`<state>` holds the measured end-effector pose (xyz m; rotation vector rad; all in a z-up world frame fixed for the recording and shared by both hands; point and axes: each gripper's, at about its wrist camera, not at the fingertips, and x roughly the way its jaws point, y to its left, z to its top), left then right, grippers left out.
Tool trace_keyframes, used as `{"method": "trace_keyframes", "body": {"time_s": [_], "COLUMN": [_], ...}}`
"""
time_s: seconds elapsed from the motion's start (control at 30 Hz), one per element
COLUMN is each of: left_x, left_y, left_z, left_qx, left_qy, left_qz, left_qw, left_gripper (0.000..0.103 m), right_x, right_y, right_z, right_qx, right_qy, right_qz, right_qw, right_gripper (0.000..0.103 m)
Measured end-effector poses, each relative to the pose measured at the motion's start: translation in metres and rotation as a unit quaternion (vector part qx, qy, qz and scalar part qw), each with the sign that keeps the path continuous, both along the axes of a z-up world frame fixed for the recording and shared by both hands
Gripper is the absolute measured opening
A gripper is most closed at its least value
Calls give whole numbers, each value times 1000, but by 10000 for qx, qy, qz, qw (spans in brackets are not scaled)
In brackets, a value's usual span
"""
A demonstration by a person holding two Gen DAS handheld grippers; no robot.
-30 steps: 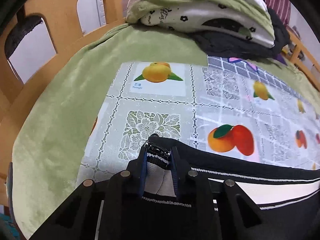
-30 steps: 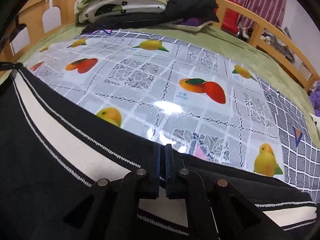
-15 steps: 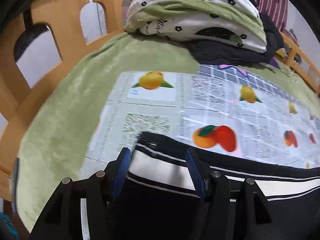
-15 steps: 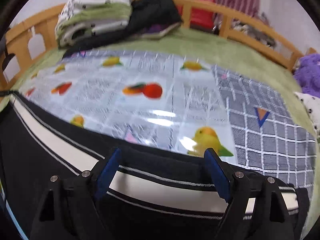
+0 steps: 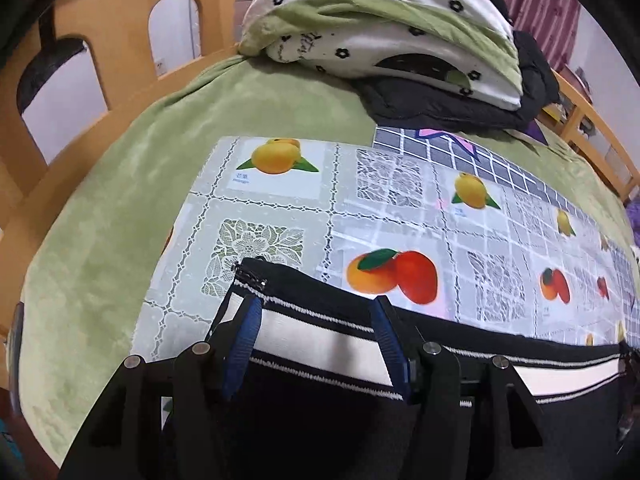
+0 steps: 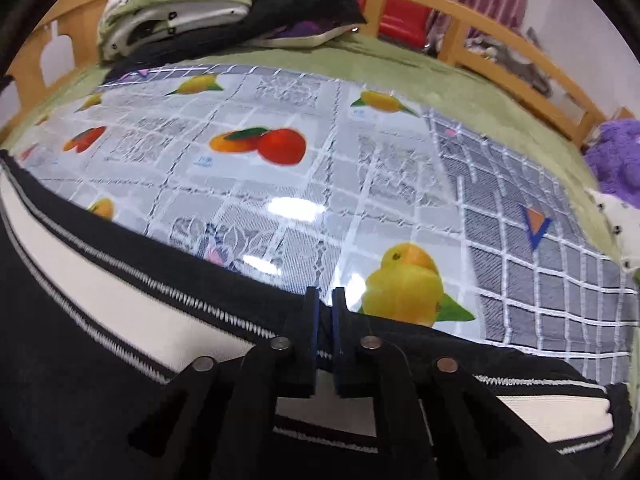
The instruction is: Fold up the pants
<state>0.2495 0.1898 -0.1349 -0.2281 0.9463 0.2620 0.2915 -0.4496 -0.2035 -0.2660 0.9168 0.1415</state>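
Right wrist view: the right hand-held gripper (image 6: 325,304) has re-clamped the black white-striped pants (image 6: 120,300); the left hand-held gripper (image 5: 316,316) stays apart, so another fold begins.

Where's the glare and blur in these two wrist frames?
Right wrist view: bright lamp glare on the glossy tablecloth, print soft across the middle; fingers of the right gripper stay sharp on the pants. Left wrist view: tablecloth crisp, no strong glare. Both: heavy fisheye bending, dark corners.

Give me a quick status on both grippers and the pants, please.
Left gripper open over the striped edge. Right gripper shut on pants. Pants flat on fruit-print cloth.
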Motion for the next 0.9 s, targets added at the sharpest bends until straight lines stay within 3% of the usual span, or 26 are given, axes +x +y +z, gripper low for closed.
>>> {"method": "trace_keyframes", "body": {"time_s": [0.07, 0.13, 0.2, 0.27, 0.3, 0.4, 0.5, 0.57, 0.67, 0.83, 0.9], "left_x": [-8, -21, -38, -52, -59, -86, -120, -140, -169, -185, -183], "left_y": [-2, 3, 13, 18, 19, 17, 20, 25, 40, 50, 56], "left_z": [4, 8, 10, 9, 8, 8, 11, 10, 3, -28, -43], "left_qx": [235, 321, 23, -434, -658, -924, -802, -811, -1328, -1571, -1808], "left_qy": [-24, -34, -127, -179, -167, -88, -155, -158, -230, -140, -113], "left_qz": [3, 43, 126, 73, 34, -82, -79, 12, 192, 473, 568], "left_qw": [9997, 9995, 9998, 9989, 9977, 9956, 9966, 9966, 9907, 9863, 9818], "left_gripper": [55, 55, 55, 55, 55, 55, 55, 55, 55, 54, 53], "right_x": [0, -9, -26, -25, -24, -32, -52, -74, -103, -140, -145], "right_y": [1, -4, -22, -30, -27, -9, 10, 32, 64, 96, 103], "right_z": [7, 20, 30, 12, -1, 12, 43, 67, 95, 123, 126], "right_qx": [-47, -73, 414, 506, 219, -161, 267, 206, 225, 908, 1205], "right_qy": [100, -40, -402, -39, 147, -34, -117, -432, -772, -820, -478], "right_qz": [-78, -188, -608, -788, -813, -982, -1169, -1192, -1176, -1446, -1504], "right_qw": [9999, 9998, 9965, 9956, 9963, 9950, 9927, 9917, 9898, 9819, 9801], "right_gripper": [15, 25, 73, 69, 69, 59, 58, 59, 60, 60, 60]}}
